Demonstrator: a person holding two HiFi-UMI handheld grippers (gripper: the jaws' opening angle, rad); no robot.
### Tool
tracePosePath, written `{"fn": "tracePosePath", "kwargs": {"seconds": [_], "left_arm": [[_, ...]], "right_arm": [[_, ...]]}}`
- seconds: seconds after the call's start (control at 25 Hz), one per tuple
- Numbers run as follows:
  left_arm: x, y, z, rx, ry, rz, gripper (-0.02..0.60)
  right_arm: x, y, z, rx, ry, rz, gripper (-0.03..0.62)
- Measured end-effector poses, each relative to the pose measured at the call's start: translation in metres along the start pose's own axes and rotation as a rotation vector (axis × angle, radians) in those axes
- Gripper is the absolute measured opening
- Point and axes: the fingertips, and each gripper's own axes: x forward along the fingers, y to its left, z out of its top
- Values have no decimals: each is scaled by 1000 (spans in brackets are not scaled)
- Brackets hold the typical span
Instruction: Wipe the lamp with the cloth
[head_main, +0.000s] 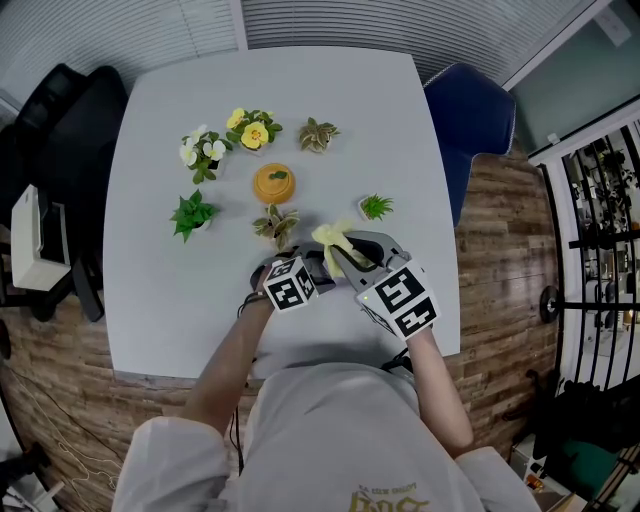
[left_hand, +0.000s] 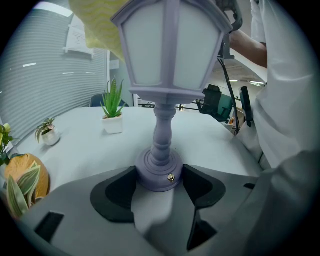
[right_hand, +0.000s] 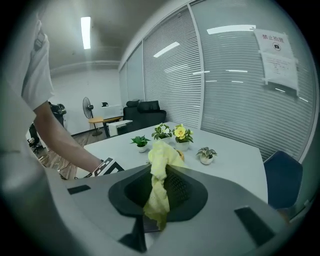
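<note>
Head view: the left gripper (head_main: 318, 266) and the right gripper (head_main: 350, 255) are being held close together over the near part of the white table (head_main: 170, 300). The yellow cloth (head_main: 333, 238) is being carried at the right gripper's tip. What is standing under it is being covered by cloth and grippers here. Small potted plants (head_main: 275, 225) are being left just beyond.

Left gripper view: the lamp (left_hand: 170, 50) is being held upright on the table, long axis vertical. Its round base is being clamped between the left jaws, which are pressed in on both sides of it. The shade is being seen straight above the jaws, with the stem between. The cloth is being pressed at the shade's upper left corner.

Right gripper view: the cloth is being pinched between the right jaws, closed on it, with one end bunched above and a tail hanging below. The lamp is not being shown here.

Judgement: the lamp is being steadied by the left gripper, so the wiping is being left to the right one. The cloth is at the top of the shade, so strokes along the vertical axis are probably being called for.
</note>
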Motion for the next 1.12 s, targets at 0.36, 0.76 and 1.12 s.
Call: {"fn": "tracePosePath", "kwargs": {"seconds": [0.36, 0.76, 1.12], "left_arm": [[0, 0, 0, -1, 0, 1, 302], [0, -1, -1, 0, 1, 1, 302], [0, 0, -1, -2, 1, 1, 303]], "right_arm": [[-3, 12, 2, -22, -3, 17, 63], [-9, 22, 2, -26, -25, 42, 63], [-11, 28, -3, -18, -37, 59, 63]]}}
